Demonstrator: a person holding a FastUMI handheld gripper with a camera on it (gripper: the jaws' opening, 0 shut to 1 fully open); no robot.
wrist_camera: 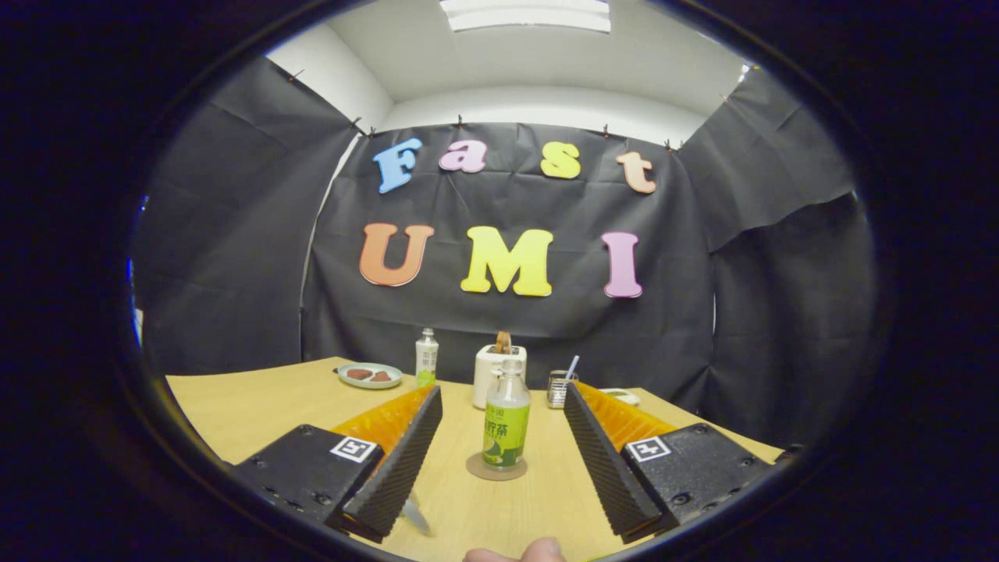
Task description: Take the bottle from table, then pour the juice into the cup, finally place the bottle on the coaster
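Clear plastic bottle with green label (pixel 506 421) stands upright on a round brown coaster (pixel 496 467) on the light wooden table (pixel 234 410), no liquid level readable. It sits between the gripper (pixel 503 437) fingers but apart from both: gap on each side, nothing pressed. Gripper spread wide, holding nothing; black ribbed finger pads (pixel 406 460) with orange backing, black bodies with square marker tags behind.

From the bottle: at 12 o'clock, just beyond it, a white toaster-like box (pixel 490 371) with a brown slice sticking out the top. At 1 o'clock a small metal mesh holder (pixel 557 388) with a pale stick in it, a flat pale dish (pixel 620 396) past that, partly hidden by the right finger. At 11 o'clock a second slim clear bottle with white-green label (pixel 426 357), upright; further out at 10 o'clock a pale green plate (pixel 370 375) with two reddish-brown pieces.

At 7 o'clock, under the left finger tip, a blurred pale translucent object (pixel 416 517), can't identify. At 6 o'clock a fingertip (pixel 538 551) of the person holding the rig
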